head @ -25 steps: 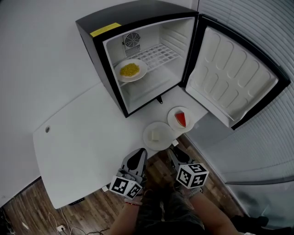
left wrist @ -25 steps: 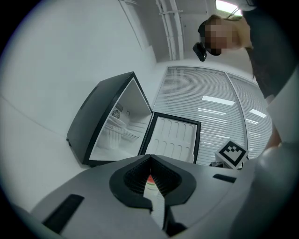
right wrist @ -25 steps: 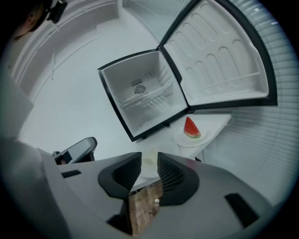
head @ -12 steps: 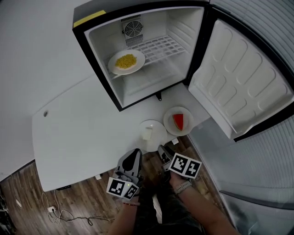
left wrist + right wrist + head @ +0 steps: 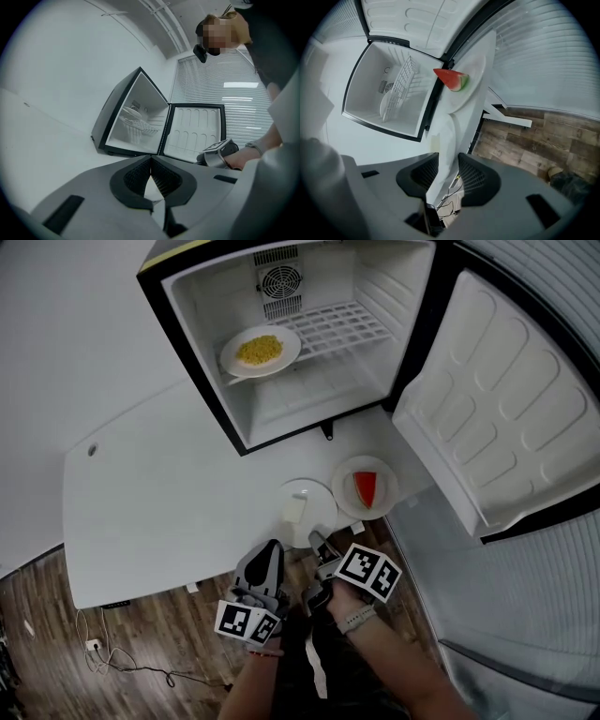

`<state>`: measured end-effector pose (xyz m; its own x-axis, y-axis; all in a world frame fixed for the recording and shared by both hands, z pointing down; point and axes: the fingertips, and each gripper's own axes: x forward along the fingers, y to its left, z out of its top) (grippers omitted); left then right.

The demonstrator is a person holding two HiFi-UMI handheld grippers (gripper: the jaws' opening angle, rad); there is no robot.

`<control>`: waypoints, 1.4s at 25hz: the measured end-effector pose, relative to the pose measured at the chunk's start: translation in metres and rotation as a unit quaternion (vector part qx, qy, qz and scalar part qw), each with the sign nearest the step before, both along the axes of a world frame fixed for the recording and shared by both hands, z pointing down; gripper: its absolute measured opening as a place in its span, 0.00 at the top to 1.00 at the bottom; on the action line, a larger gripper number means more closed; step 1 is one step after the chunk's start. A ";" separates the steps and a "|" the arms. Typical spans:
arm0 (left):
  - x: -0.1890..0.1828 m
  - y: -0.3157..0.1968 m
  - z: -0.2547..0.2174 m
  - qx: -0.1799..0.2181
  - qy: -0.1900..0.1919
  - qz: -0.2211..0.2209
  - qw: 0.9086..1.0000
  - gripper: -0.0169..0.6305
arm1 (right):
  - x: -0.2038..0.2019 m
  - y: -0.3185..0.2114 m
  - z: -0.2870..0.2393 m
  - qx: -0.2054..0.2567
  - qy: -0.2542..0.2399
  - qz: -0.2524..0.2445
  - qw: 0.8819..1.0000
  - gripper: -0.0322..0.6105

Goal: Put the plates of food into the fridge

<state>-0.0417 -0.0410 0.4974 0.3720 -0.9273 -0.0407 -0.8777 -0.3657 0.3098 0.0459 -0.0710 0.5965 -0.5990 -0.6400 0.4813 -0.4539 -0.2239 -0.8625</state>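
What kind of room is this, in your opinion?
Probably an office or test room, not a home kitchen: the small black mini fridge stands on a plain white table, beside white slatted window blinds, above a wood-plank floor with loose cables.

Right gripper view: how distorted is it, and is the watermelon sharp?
Right gripper view: strong fisheye with a dark round border, fridge door curved; watermelon slice sharp and evenly lit. Head view: blinds curve too; table softly lit, no hard shadows.

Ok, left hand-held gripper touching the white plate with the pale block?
Apart. Left gripper view shows the left hand-held gripper shut and empty, no white plate at it.
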 end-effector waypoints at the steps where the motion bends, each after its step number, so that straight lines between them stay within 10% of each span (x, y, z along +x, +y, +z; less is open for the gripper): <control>1: -0.001 0.000 0.001 0.000 0.001 -0.004 1.000 0.96 | 0.000 0.000 0.001 -0.002 0.000 0.002 1.000 0.74; 35: -0.034 0.016 0.017 -0.010 0.000 -0.045 0.999 0.96 | 0.003 0.016 -0.007 0.002 -0.157 0.018 0.987 0.92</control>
<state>-0.0759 -0.0247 0.5141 0.2873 -0.9576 -0.0220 -0.9069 -0.2793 0.3155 0.0489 -0.0553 0.5900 -0.6943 -0.6658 0.2730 -0.1559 -0.2312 -0.9603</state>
